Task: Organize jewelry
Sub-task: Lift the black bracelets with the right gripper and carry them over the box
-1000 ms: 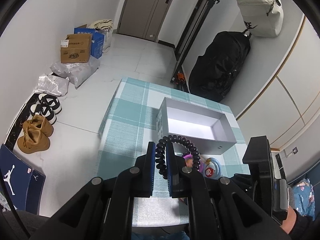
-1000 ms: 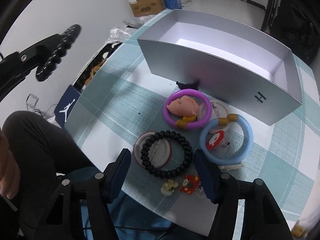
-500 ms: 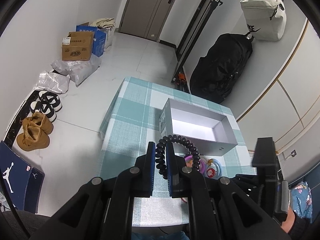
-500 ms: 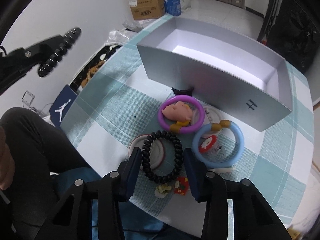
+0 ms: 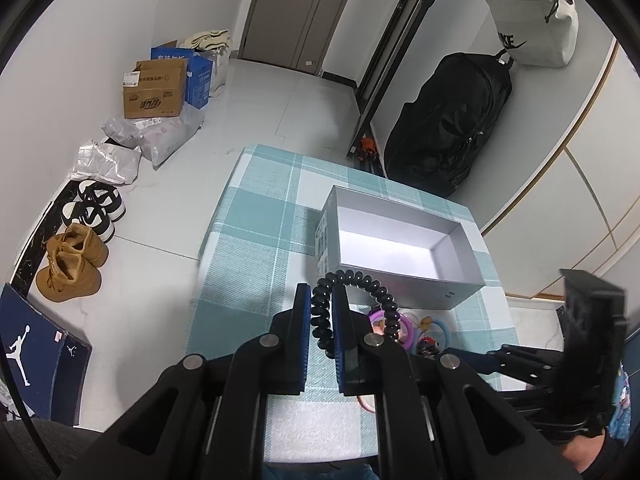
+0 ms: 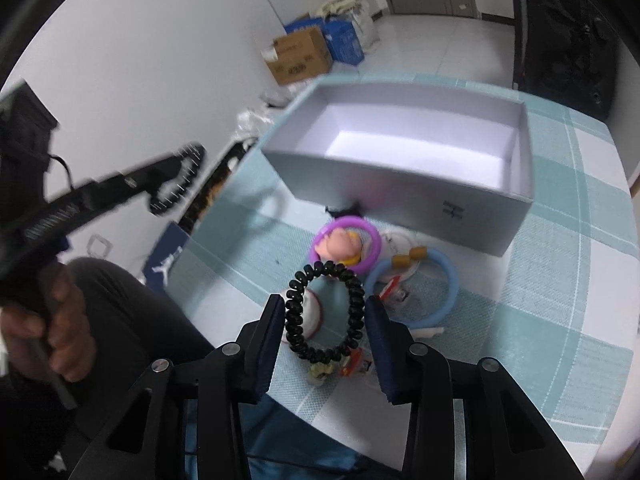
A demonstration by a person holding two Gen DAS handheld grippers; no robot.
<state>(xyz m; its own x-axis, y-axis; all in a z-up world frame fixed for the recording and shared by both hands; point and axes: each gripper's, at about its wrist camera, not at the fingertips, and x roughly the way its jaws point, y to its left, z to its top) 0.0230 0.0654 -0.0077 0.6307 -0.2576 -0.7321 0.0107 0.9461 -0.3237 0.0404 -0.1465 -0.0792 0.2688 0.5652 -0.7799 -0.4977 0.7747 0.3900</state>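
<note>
My left gripper (image 5: 322,304) is shut on a black spiral bracelet (image 5: 384,300), held in the air above the near side of the table. My right gripper (image 6: 325,308) grips a second black spiral bracelet (image 6: 356,300) across its width, squeezed into an oval and lifted off the cloth. An open silver box (image 6: 400,184) stands beyond it and looks empty; its near wall (image 5: 400,280) also shows in the left wrist view. In front of the box lie a purple ring with a pink figure (image 6: 372,236) and a blue ring (image 6: 450,276).
A teal checked cloth (image 6: 560,280) covers the small table. A white round piece (image 6: 316,312) and small charms (image 6: 352,364) lie near the front edge. A person's hand (image 6: 60,320) holds the left gripper. Cardboard boxes (image 5: 156,92), shoes (image 5: 68,268) and a black bag (image 5: 448,128) are on the floor.
My right gripper's jaws closed on the black spiral bracelet that lay on the cloth and raised it. The left gripper kept its hold and hardly moved.
</note>
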